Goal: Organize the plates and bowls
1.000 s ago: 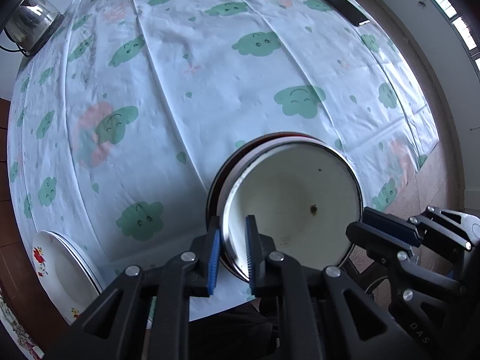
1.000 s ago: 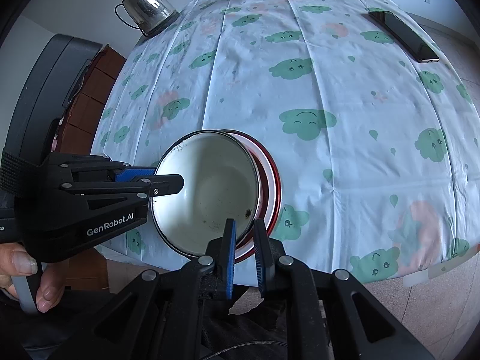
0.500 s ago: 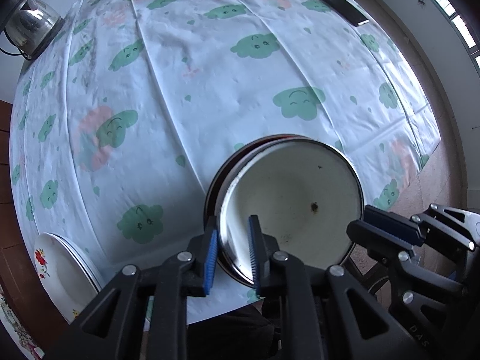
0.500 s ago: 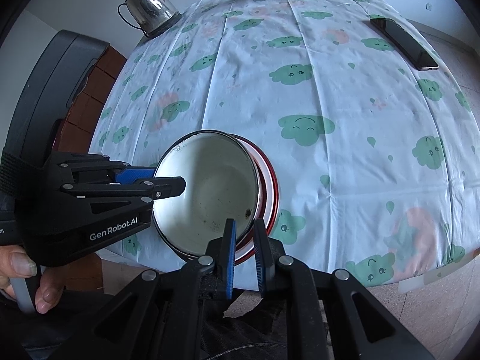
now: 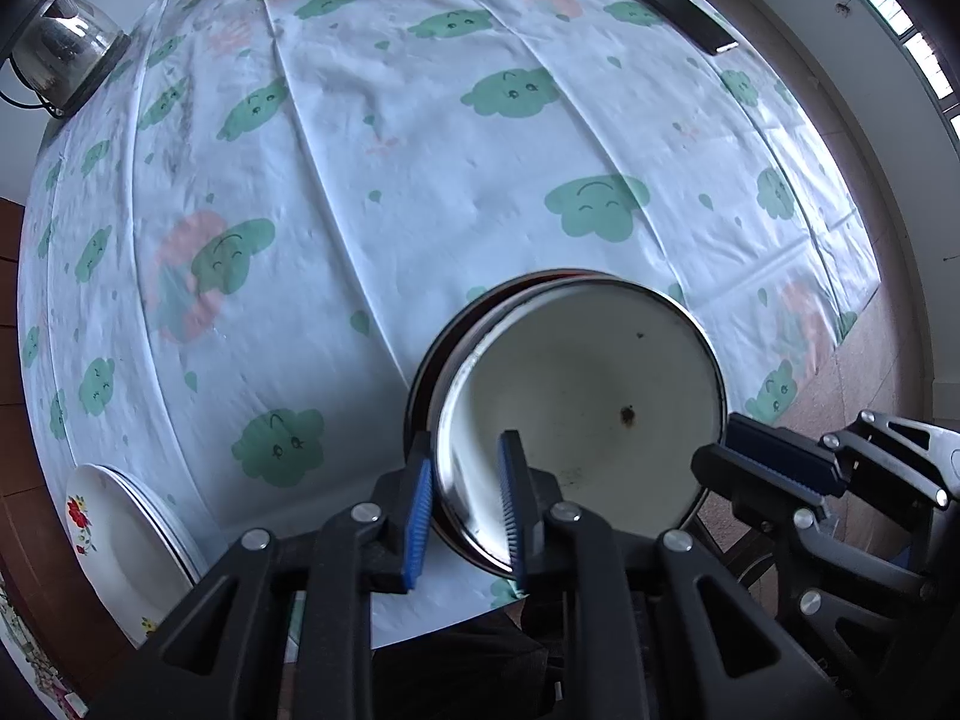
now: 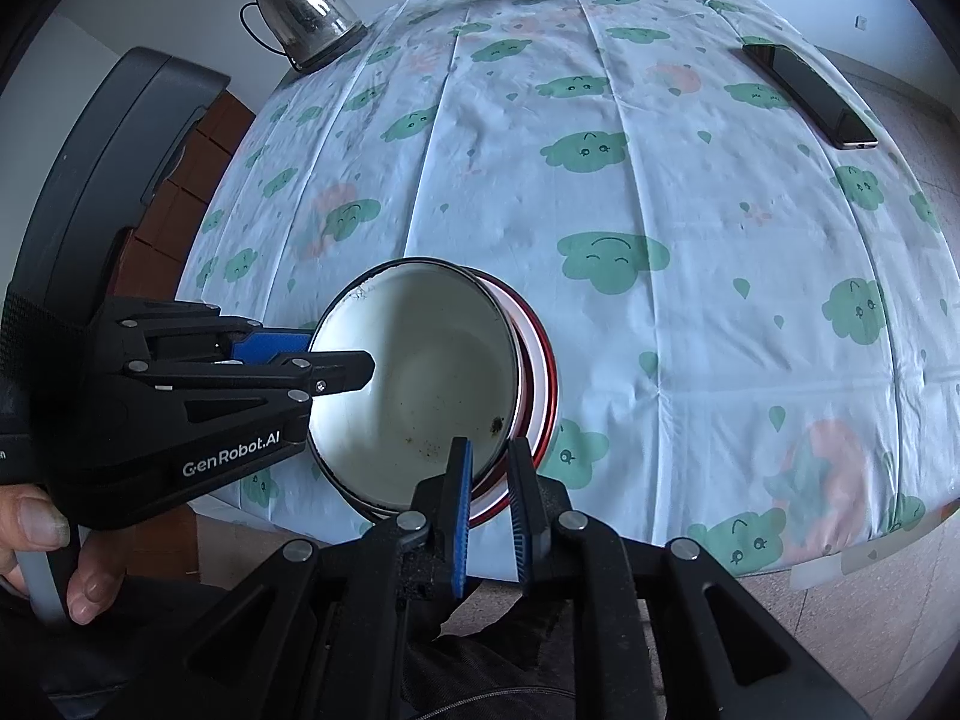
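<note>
My left claw (image 5: 462, 510) points down with its blue pads straddling the near rim of a white enamel bowl (image 5: 588, 408); its jaws have just been opening, and the pads now stand slightly off the rim rather than pressing it. My right claw (image 6: 487, 510) is clamped on the opposite edge, one pad inside the bowl, the other outside a red-rimmed plate (image 6: 540, 378) that sits under the bowl, so it grips both together. The bowl is empty apart from a few dark specks near the bottom. Bowl and plate sit at the near edge of the table (image 5: 420, 138), which is covered by a white cloth printed with green smiling clouds. At the cloth's left edge, well apart, lies a white plate with a red flower (image 5: 114, 534). Further back on the table I see a glass kettle (image 6: 306, 15) at the far left corner, a dark phone (image 6: 810, 93) to the right, and two upright containers at the far edge. A person's hand (image 6: 42, 546) holds the left claw's handle.
</note>
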Tool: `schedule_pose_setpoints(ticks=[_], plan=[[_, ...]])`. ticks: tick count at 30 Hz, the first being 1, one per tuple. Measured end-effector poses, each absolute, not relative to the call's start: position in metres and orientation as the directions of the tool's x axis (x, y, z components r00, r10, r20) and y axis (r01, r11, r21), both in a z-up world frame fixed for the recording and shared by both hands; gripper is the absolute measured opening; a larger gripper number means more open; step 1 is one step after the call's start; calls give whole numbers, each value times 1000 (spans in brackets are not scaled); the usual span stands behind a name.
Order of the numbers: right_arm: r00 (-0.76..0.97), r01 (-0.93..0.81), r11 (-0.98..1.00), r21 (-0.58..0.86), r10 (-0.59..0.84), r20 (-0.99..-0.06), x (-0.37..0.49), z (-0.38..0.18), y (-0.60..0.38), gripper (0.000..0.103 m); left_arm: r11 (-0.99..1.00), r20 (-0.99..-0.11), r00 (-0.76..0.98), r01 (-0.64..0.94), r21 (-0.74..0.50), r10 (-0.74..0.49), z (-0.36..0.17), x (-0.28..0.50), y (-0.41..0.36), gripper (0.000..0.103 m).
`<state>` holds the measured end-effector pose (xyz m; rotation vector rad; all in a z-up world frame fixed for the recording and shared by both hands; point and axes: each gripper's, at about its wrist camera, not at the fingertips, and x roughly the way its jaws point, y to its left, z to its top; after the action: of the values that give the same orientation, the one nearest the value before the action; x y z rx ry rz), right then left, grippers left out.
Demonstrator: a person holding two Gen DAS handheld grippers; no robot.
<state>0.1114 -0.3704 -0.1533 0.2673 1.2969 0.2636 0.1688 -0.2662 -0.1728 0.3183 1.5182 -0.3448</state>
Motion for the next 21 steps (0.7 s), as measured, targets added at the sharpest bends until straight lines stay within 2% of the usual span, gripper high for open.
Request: schedule_pose_setpoints(ticks=[7, 9, 13, 21], plan=[[249, -43, 940, 340, 339, -907, 112, -154, -371, 14, 912, -999, 21, 411, -13, -24, -173, 169, -267, 20], [250, -46, 939, 341, 341, -906, 111, -154, -370, 15, 911, -999, 21, 411, -16, -26, -173, 168, -266, 26], [251, -52, 941, 333, 335, -908, 110, -153, -368, 15, 911, -999, 18, 412, -21, -31, -173, 166, -265, 29], [266, -60, 938, 341, 344, -900, 110, -150, -367, 17, 914, -998, 20, 402, -42, -55, -169, 166, -260, 44]])
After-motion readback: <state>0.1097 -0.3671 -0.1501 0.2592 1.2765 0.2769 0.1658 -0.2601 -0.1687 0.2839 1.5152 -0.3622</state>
